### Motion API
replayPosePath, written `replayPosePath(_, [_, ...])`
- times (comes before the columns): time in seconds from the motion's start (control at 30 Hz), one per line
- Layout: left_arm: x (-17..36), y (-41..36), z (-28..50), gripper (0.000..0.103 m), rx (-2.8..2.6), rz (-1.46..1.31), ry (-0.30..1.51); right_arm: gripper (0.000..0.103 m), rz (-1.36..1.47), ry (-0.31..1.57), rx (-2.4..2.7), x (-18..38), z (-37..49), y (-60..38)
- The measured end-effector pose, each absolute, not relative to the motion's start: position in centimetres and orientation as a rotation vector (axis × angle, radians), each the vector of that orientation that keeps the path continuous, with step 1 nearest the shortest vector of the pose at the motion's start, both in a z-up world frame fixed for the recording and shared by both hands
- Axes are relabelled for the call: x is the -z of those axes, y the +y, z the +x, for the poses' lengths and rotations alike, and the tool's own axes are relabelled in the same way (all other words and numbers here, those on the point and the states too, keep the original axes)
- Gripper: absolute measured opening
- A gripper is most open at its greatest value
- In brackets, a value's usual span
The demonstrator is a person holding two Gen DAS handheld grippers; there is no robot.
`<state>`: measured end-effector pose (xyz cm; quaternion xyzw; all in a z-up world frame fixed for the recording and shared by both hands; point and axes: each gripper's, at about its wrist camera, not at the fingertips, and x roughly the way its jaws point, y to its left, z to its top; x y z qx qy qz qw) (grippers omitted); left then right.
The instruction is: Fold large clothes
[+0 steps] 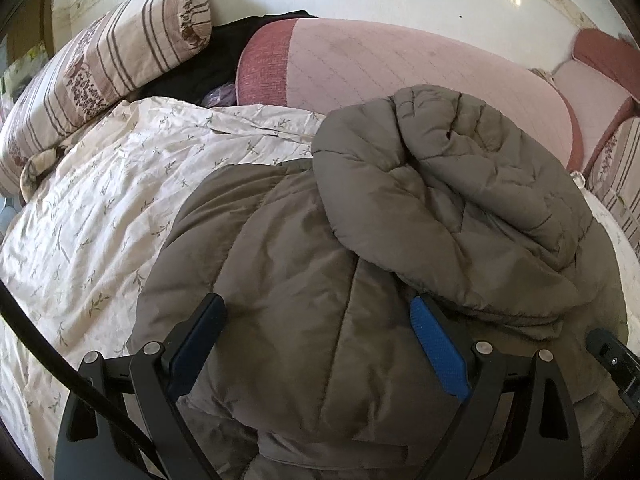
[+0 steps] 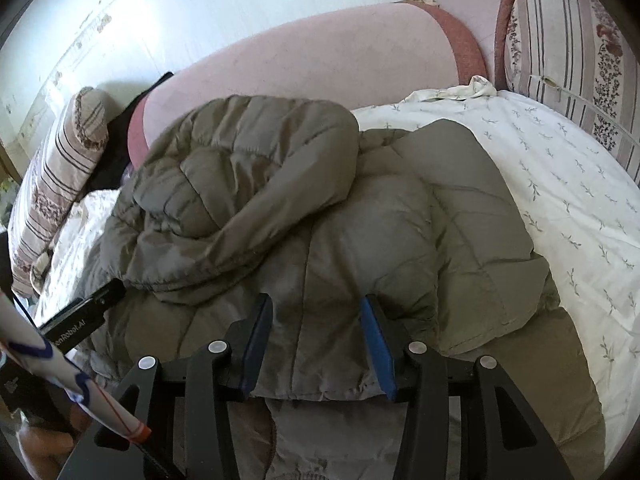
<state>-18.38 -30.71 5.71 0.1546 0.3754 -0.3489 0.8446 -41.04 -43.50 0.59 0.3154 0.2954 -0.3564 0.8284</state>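
A large olive-grey puffer jacket (image 1: 360,248) lies on a bed, with a sleeve or hood bundle (image 1: 460,184) folded over its top. It also shows in the right wrist view (image 2: 320,248). My left gripper (image 1: 318,308) is open, its jaws wide apart over the jacket's near part. My right gripper (image 2: 316,304) is open too, with the jacket's near folded edge lying between its blue pads (image 2: 378,352); the pads do not press it. The left gripper's black body (image 2: 80,320) shows at the left of the right wrist view.
A white floral bedsheet (image 1: 100,216) covers the bed. A pink headboard (image 1: 400,64) stands behind. Striped pillows (image 1: 104,64) lie at the left and at the right (image 2: 568,52). A dark garment (image 1: 224,52) sits by the headboard.
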Motion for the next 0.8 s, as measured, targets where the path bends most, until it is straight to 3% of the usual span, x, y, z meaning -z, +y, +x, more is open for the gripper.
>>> replayPosePath(0.6, [-5.9, -31.2, -19.4, 0.093, 0.768, 0.355, 0.783, 0.057, 0.640, 0.606, 0.768, -1.3, -41.2, -43.2])
replayPosePath(0.67, [-5.8, -31.3, -19.6, 0.093, 0.769, 0.360, 0.777, 0.043, 0.645, 0.608, 0.767, -1.2, -41.2, -43.3])
replayPosePath(0.8, [-6.3, -31.0, -19.7, 0.085, 0.771, 0.347, 0.769, 0.040, 0.642, 0.592, 0.762, -1.5, -41.3, -43.1])
